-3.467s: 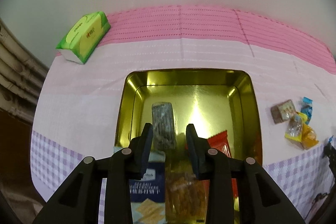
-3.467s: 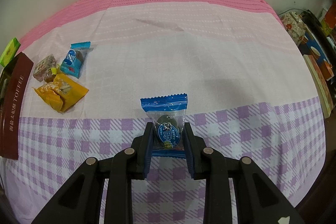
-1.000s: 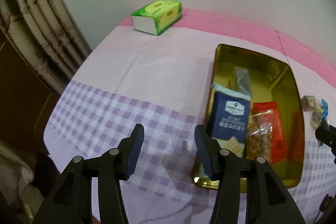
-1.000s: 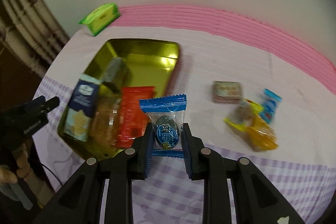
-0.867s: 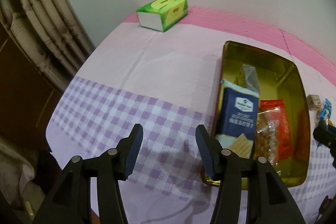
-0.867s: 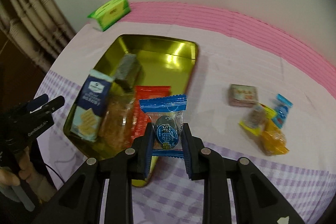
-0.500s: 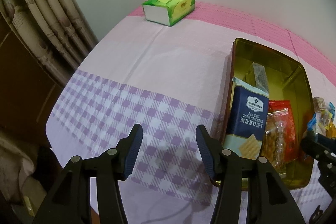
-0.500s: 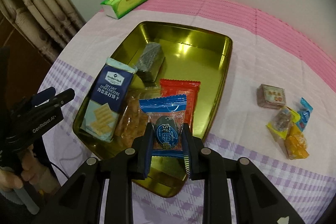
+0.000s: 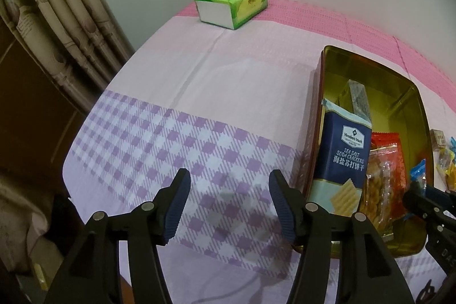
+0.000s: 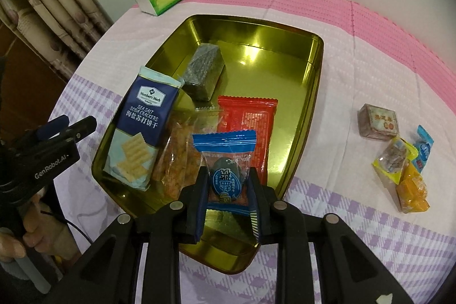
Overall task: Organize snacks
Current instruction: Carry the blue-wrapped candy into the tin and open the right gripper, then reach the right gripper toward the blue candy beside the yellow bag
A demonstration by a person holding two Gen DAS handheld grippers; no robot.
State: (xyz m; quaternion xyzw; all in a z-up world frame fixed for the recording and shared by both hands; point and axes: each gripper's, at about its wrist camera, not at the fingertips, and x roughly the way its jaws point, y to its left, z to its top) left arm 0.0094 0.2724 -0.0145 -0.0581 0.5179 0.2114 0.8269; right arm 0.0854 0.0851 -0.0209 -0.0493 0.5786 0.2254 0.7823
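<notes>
Right wrist view: your right gripper (image 10: 228, 184) pinches a blue-wrapped candy (image 10: 226, 161), poised over the near end of the gold tin (image 10: 310, 70). Just beyond the candy lie a red packet (image 10: 250, 116) and a clear bag of orange snacks (image 10: 176, 155); the sea salt crackers (image 10: 142, 127) sit ahead to the left, a dark wrapped block (image 10: 203, 70) farther ahead. Loose sweets (image 10: 399, 155) rest on the tabletop (image 10: 356, 70) to its right. Your left gripper (image 9: 228, 198) has just been opening; its jaws stand wide and empty over the checked cloth, the tin just to its right.
</notes>
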